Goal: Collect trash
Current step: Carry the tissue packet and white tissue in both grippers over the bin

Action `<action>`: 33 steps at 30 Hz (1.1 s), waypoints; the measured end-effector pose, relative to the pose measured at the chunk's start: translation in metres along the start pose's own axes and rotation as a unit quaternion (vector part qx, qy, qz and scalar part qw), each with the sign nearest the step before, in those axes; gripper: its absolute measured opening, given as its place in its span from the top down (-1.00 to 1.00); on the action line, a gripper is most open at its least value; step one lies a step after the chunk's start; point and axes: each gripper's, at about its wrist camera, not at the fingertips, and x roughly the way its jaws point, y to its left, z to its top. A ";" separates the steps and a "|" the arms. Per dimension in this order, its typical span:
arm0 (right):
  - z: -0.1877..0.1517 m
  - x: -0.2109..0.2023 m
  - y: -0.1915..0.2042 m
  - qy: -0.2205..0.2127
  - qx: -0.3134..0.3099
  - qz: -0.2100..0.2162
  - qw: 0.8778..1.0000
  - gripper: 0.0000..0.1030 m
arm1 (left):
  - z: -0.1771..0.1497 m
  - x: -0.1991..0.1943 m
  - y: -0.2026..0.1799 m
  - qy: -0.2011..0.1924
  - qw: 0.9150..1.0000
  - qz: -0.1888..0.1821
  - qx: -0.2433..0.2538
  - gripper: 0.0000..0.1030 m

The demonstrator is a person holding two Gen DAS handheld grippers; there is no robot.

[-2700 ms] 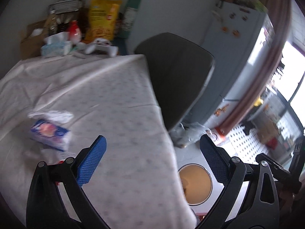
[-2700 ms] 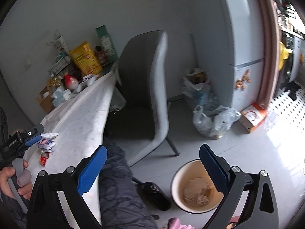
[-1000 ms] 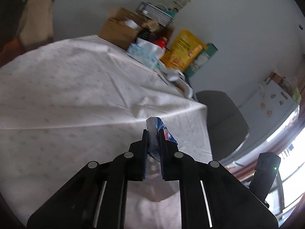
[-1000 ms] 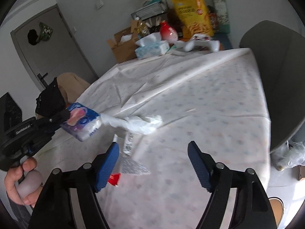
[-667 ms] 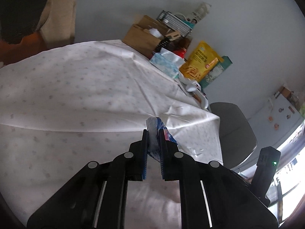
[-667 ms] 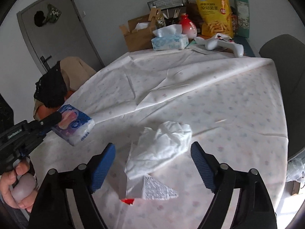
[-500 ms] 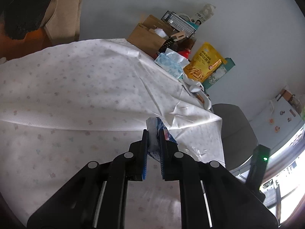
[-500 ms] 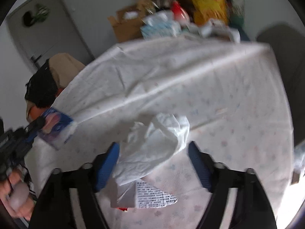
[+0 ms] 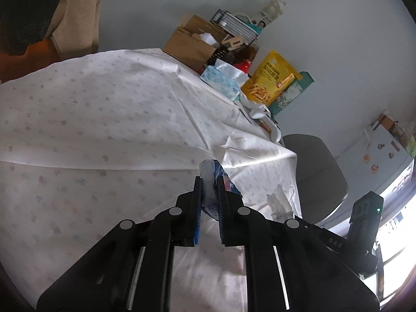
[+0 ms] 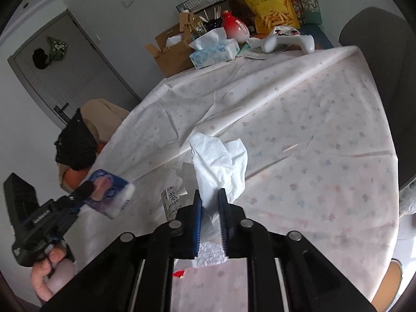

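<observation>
- Right wrist view: nearest to us, the right gripper (image 10: 209, 202) is closing its jaws on a crumpled white tissue (image 10: 221, 163), which sits between the blue pads and bulges up above them.
- Just below and beside the tissue we see a torn printed wrapper (image 10: 171, 200) and a small red scrap (image 10: 179, 273), both lying on the tablecloth (image 10: 312, 156).
- To the left, the left gripper (image 10: 87, 189), gripped by a hand (image 10: 49, 275), is clamped on a blue tissue packet (image 10: 110, 197) held above the table edge.
- In the left wrist view we see the same packet (image 9: 210, 182) pinched between nearly closed jaws (its crinkled end pokes out past the tips).
- Farther back stand a tissue box (image 10: 213, 52), a white game controller (image 10: 288, 42), a red-and-white bottle (image 10: 235, 28), a yellow snack bag (image 10: 267, 0) and a cardboard box (image 10: 169, 49).
- A grey chair (image 10: 379, 59) stands at the table's right side.
</observation>
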 end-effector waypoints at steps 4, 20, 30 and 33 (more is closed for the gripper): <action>-0.018 -0.001 -0.006 0.020 0.003 0.008 1.000 0.69 | -0.003 0.000 -0.009 0.002 1.000 -0.001 0.011 0.78; -0.015 0.012 -0.037 0.016 0.035 -0.015 0.999 0.81 | -0.010 0.009 -0.022 0.019 0.999 -0.001 0.027 0.78; -0.008 -0.042 -0.043 -0.047 0.049 0.007 0.998 0.85 | -0.015 0.013 -0.037 0.023 0.999 -0.009 0.038 0.78; -0.010 -0.056 -0.043 -0.061 0.044 0.005 0.997 0.86 | -0.017 0.013 -0.047 0.024 0.999 -0.014 0.044 0.78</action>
